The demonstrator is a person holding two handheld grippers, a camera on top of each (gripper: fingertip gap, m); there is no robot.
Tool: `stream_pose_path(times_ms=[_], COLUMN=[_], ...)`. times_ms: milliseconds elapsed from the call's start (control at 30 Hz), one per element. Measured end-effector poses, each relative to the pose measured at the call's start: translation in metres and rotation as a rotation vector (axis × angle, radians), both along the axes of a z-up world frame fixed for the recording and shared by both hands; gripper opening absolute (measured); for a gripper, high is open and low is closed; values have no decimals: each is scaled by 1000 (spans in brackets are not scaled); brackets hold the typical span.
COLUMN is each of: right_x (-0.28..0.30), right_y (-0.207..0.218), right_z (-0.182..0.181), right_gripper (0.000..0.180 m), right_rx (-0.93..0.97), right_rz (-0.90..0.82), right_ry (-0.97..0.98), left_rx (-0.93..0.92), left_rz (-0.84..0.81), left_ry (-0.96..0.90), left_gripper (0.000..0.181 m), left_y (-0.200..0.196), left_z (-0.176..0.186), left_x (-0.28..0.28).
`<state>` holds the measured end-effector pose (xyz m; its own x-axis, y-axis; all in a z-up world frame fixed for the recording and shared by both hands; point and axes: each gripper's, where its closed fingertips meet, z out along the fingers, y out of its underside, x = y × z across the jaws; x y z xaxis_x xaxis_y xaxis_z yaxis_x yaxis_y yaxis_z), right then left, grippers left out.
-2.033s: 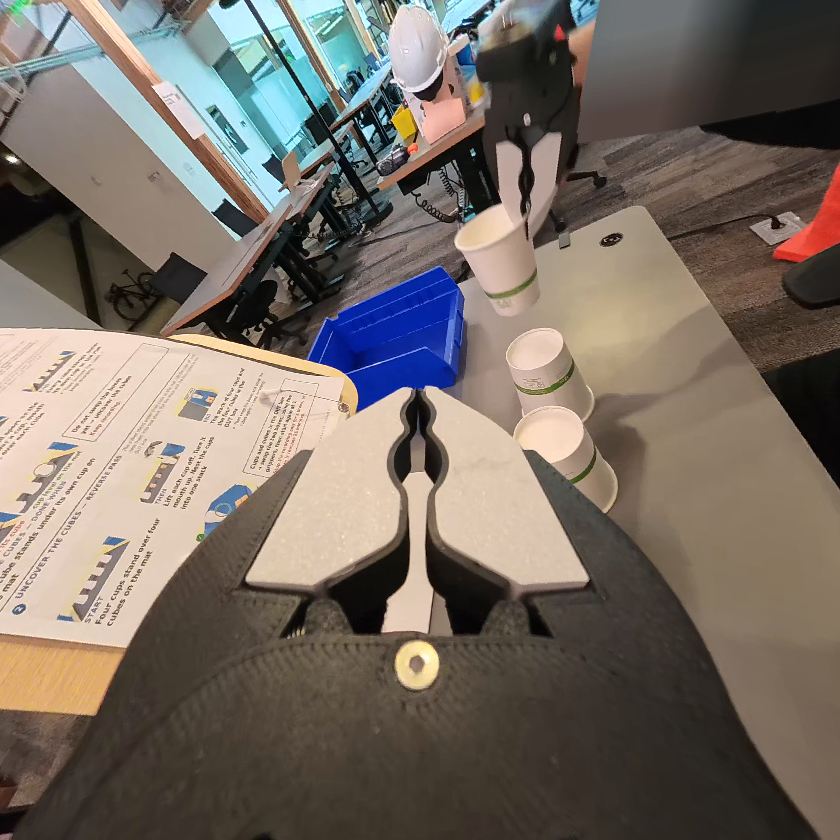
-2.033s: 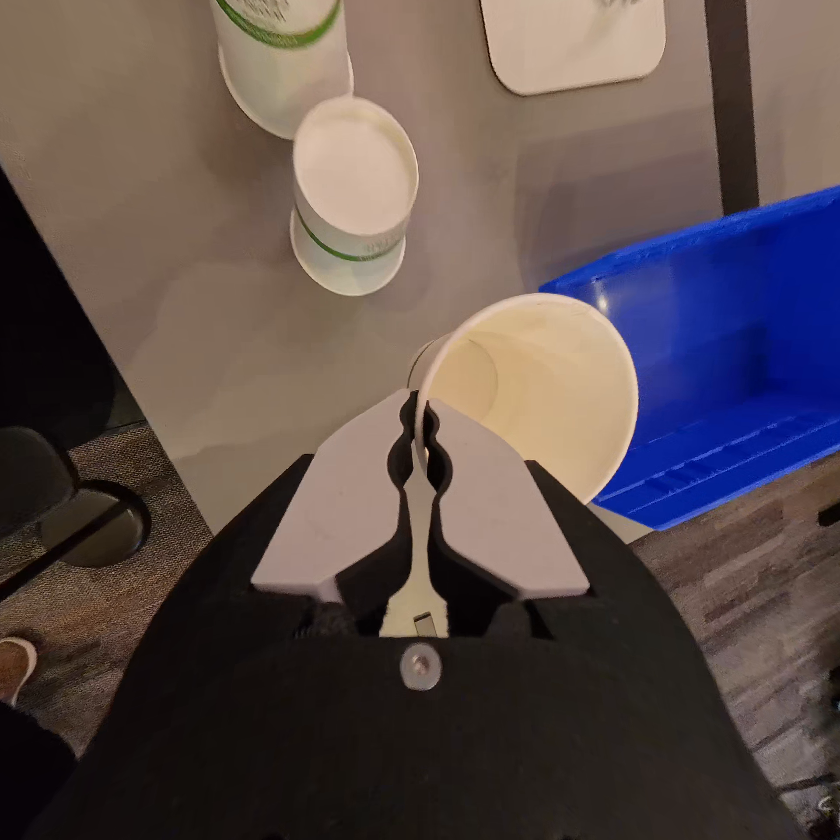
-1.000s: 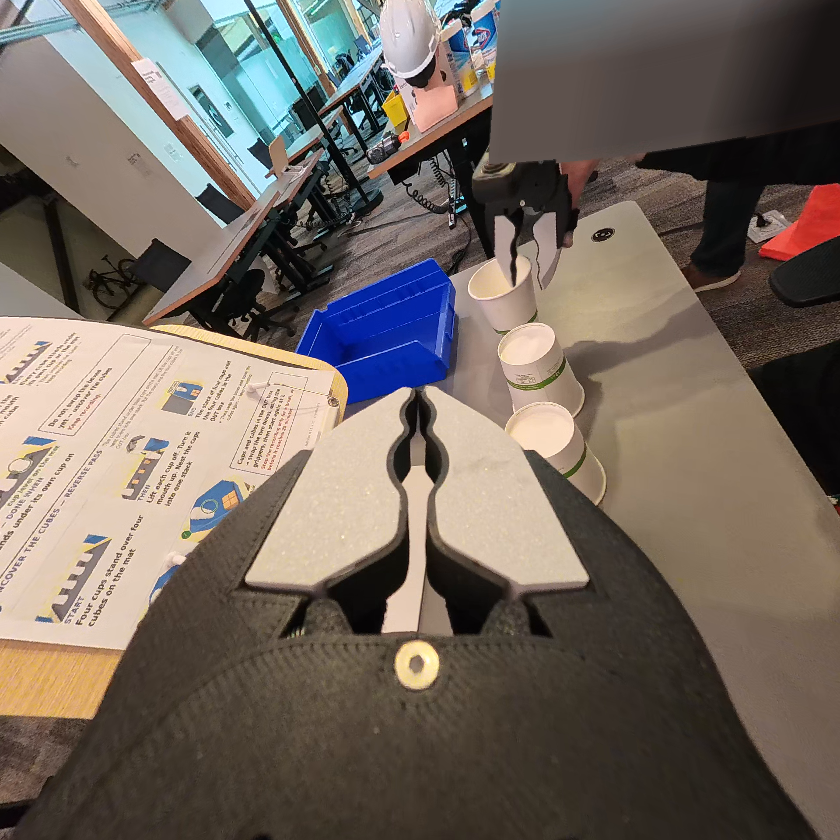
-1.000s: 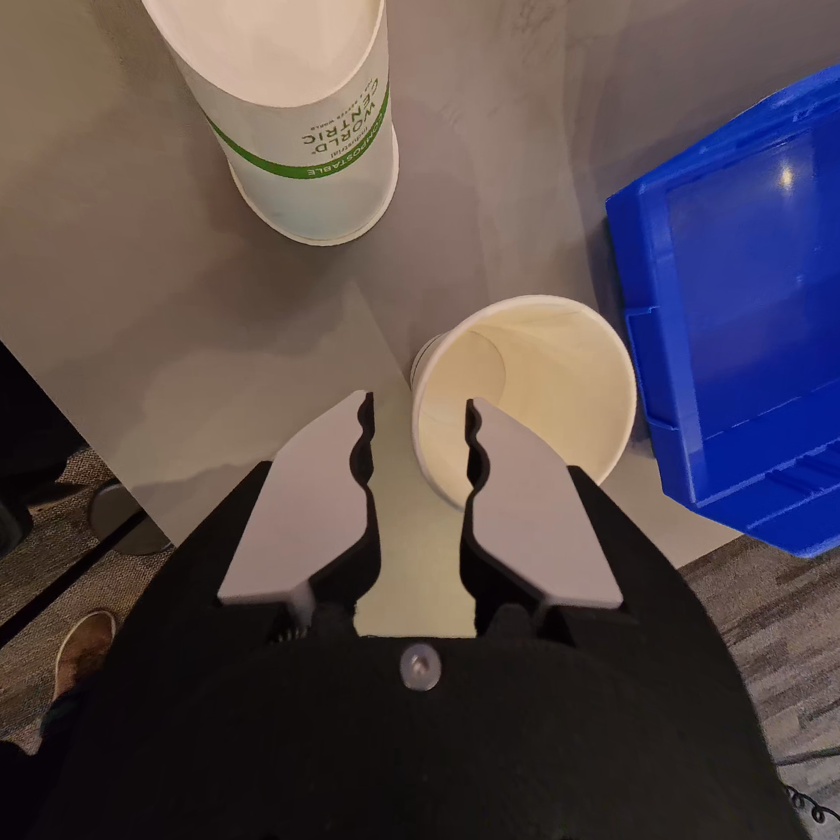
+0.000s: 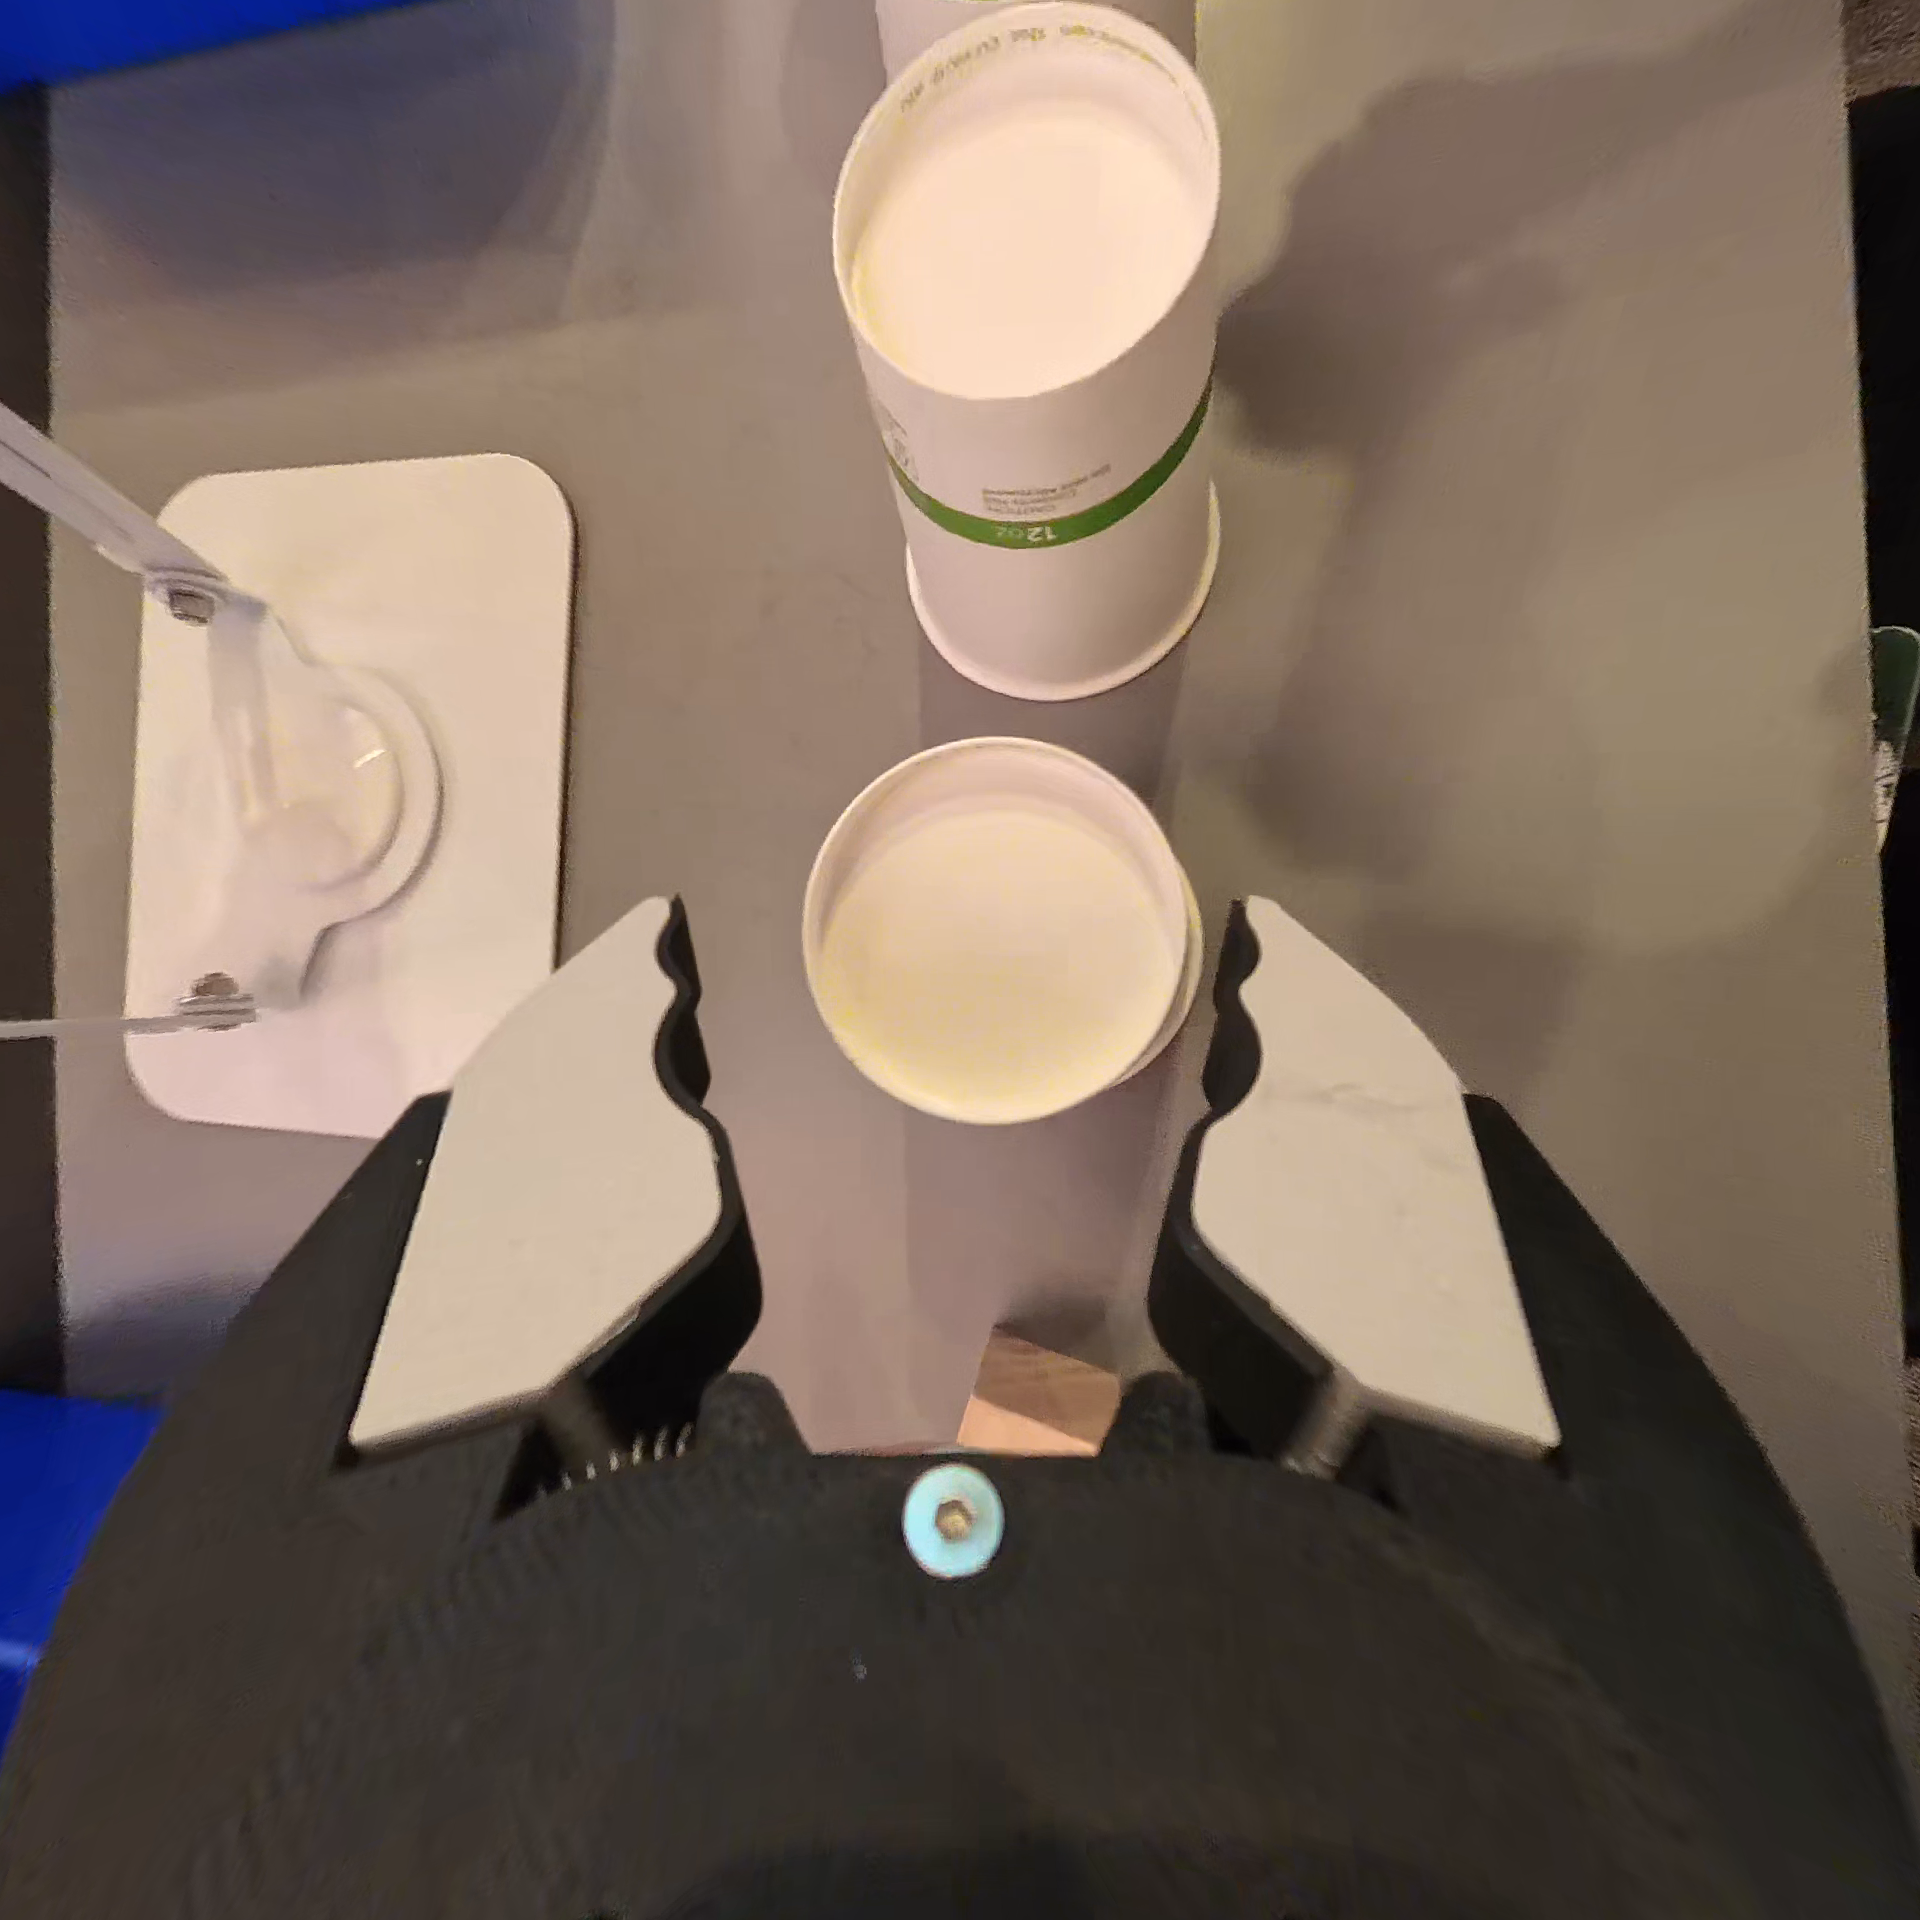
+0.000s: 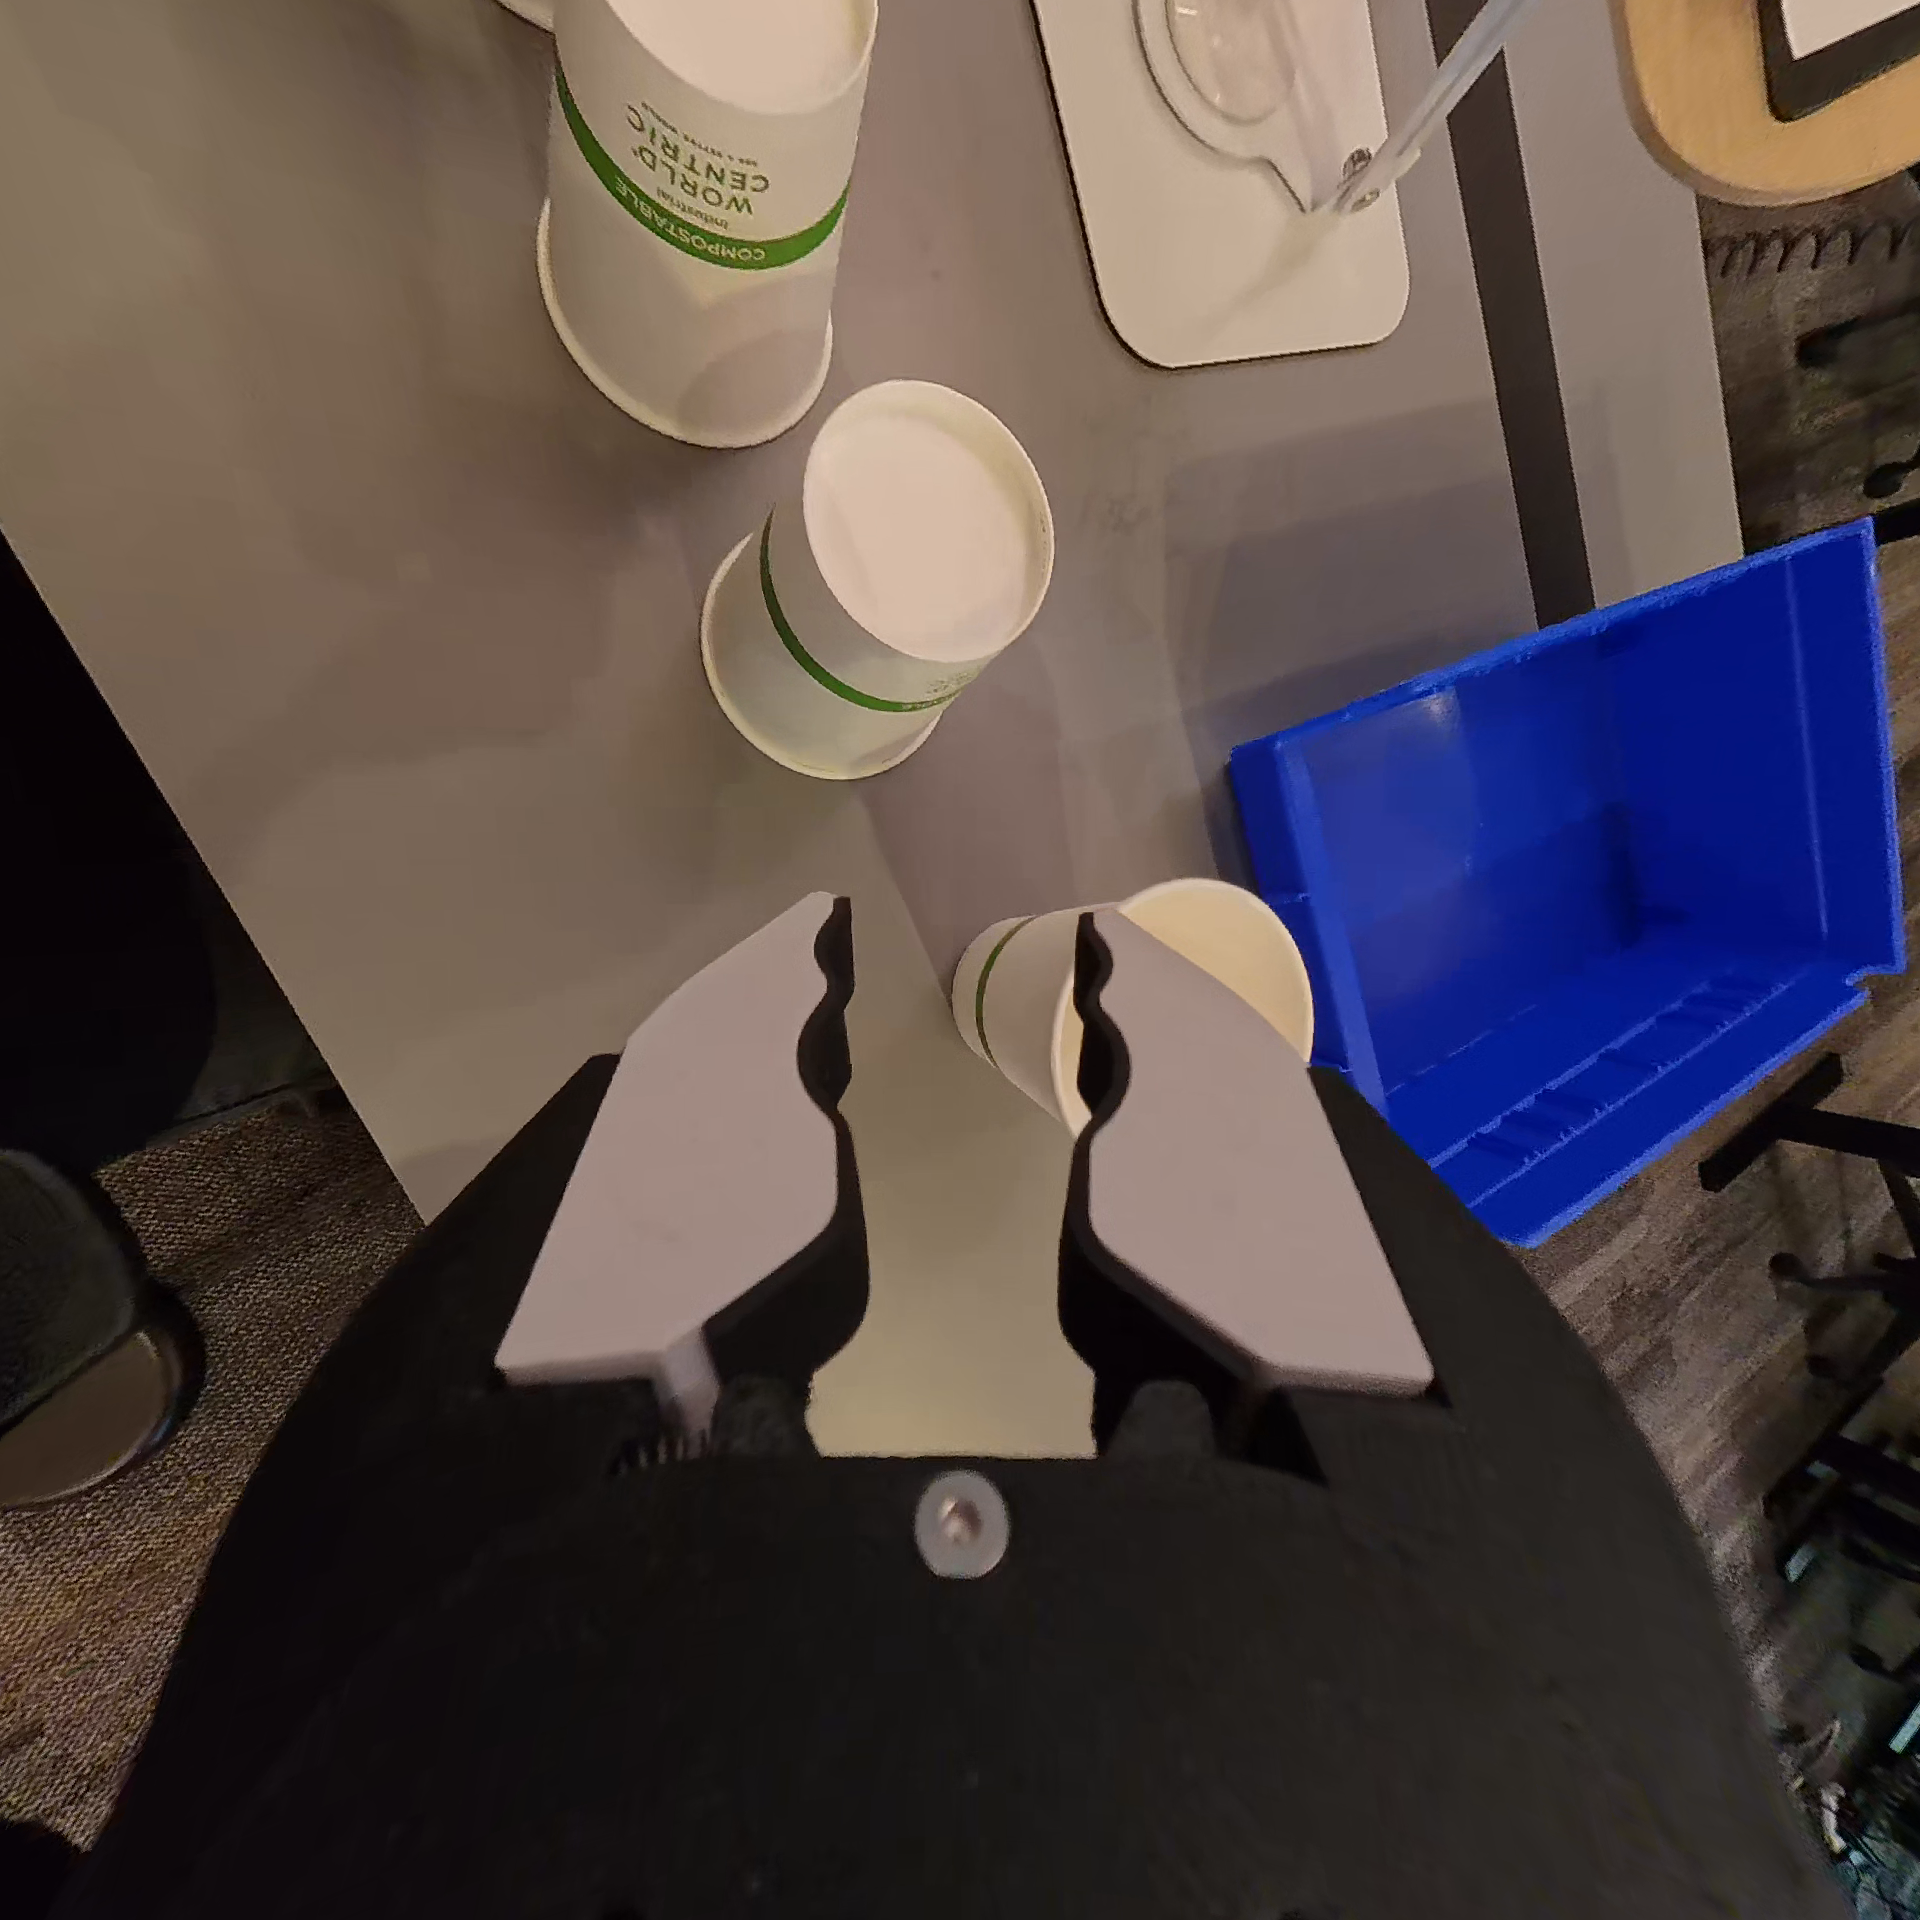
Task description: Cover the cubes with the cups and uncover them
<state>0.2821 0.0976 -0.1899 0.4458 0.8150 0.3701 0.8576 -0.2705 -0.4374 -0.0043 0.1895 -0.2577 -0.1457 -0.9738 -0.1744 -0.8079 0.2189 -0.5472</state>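
Note:
In the left wrist view my left gripper (image 5: 956, 914) is open, its fingers either side of the top of an upside-down white paper cup (image 5: 997, 966) and apart from it. A second upside-down cup (image 5: 1039, 364) stands just beyond, and the edge of a third (image 5: 1039, 21) shows at the top. A small wood-coloured patch (image 5: 1039, 1403) shows at the near cup's foot; I cannot tell what it is. In the right wrist view my right gripper (image 6: 961, 912) is open and empty above an upright cup (image 6: 1205, 956). Two upside-down cups (image 6: 914, 582) (image 6: 707, 208) stand beyond. No cube shows clearly.
A blue bin (image 6: 1610, 883) sits right beside the upright cup. A white stand base (image 5: 353, 790) (image 6: 1226, 208) lies on the grey table (image 5: 1455, 935). A wooden board (image 6: 1766, 104) is at the far right. The table edge (image 6: 260, 831) runs along the left.
My left gripper moved from over the paper sheet to above the nearest upside-down cup and opened. My right gripper let go of the upright cup and drew back from it.

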Motion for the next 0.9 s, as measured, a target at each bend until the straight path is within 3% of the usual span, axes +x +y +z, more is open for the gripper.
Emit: stream_pose_path(times_ms=[133, 467, 700, 900], right_x=[-3, -16, -53, -118], right_y=[0, 3, 0, 1], right_z=[-1, 10, 54, 93], right_gripper=[40, 45, 52, 51], right_rx=[1, 52, 238, 473], right_rz=[7, 35, 134, 269], right_ry=[3, 55, 145, 278], left_rx=[-60, -160, -225, -322], left_rz=[-23, -8, -14, -85], left_ry=[14, -108, -361, -742], left_gripper=[77, 75, 75, 75], left_y=[-6, -5, -6, -23], left_z=[-14, 1, 67, 146], left_x=[1, 1, -7, 0])
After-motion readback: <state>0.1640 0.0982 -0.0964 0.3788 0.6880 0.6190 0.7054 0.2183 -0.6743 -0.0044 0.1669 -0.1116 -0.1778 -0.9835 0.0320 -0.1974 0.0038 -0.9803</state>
